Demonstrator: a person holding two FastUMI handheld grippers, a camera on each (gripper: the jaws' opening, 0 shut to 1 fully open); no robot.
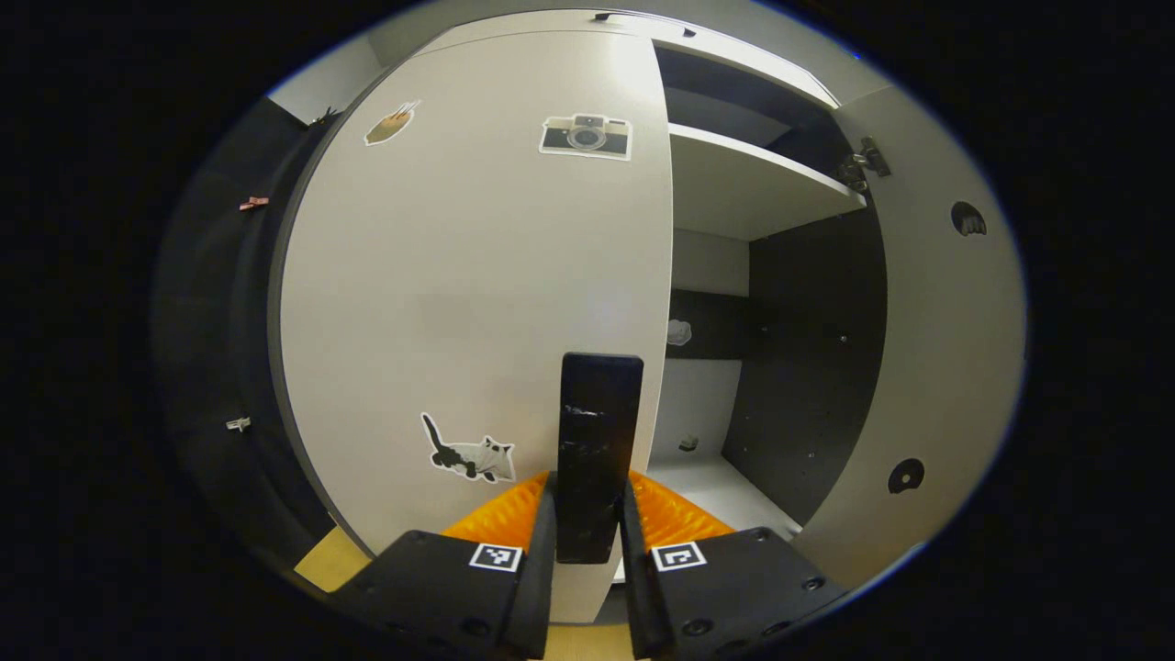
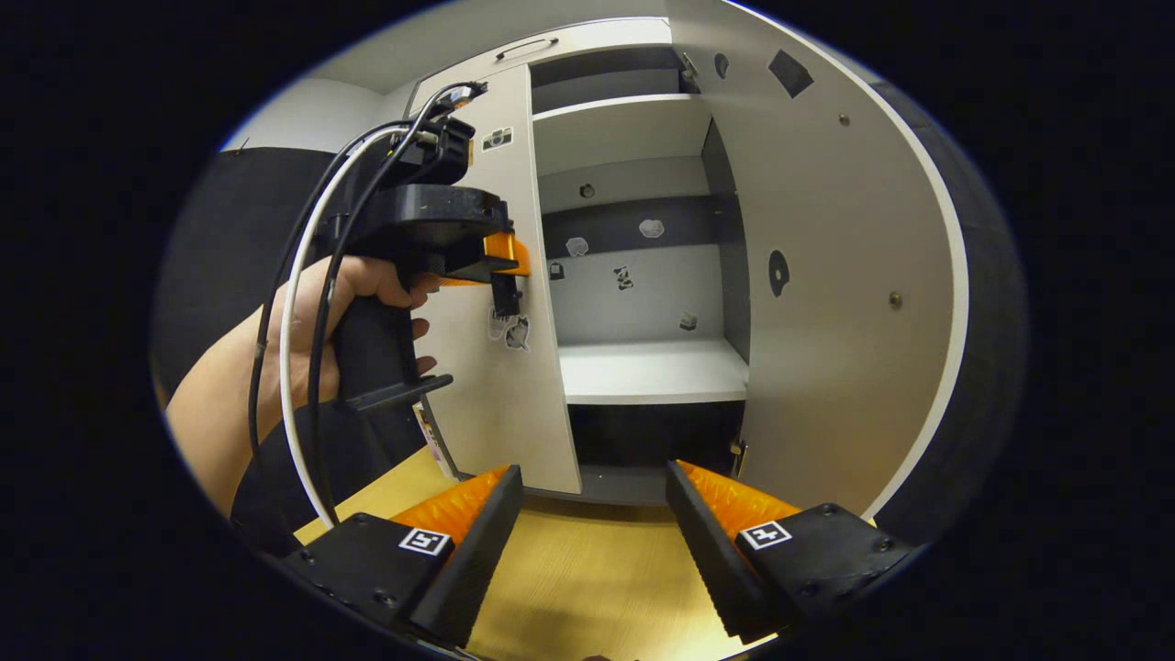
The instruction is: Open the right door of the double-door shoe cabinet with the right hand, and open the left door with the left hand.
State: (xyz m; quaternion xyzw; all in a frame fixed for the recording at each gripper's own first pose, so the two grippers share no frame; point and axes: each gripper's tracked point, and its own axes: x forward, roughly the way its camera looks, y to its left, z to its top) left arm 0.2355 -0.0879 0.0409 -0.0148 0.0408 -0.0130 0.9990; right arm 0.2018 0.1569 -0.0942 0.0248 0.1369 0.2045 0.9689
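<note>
At the bottom centre of the left gripper view, the left claw (image 1: 592, 514) is closed on the black handle (image 1: 598, 441) of the left door (image 1: 459, 294), one finger pressing on each side of it. The handle's long axis runs vertically, set close to the door's free edge, which lies just right of centre in the frame. That door looks closed or barely ajar, so a pull back toward the camera, swinging about hinges on the far left side, is likely the move in hand. The right door (image 2: 844, 275) already stands wide open at the right of the right gripper view, showing white shelves (image 2: 652, 372) inside the shoe cabinet. The right claw (image 2: 595, 523) is spread wide with nothing between its fingers, hanging over the wooden counter (image 2: 587, 569) in front of the cabinet. A hand (image 2: 303, 321) grips the left tool at the left of that view. Stickers on the left door, a camera (image 1: 586, 136) and a cat (image 1: 468, 452), carry no readable writing.
</note>
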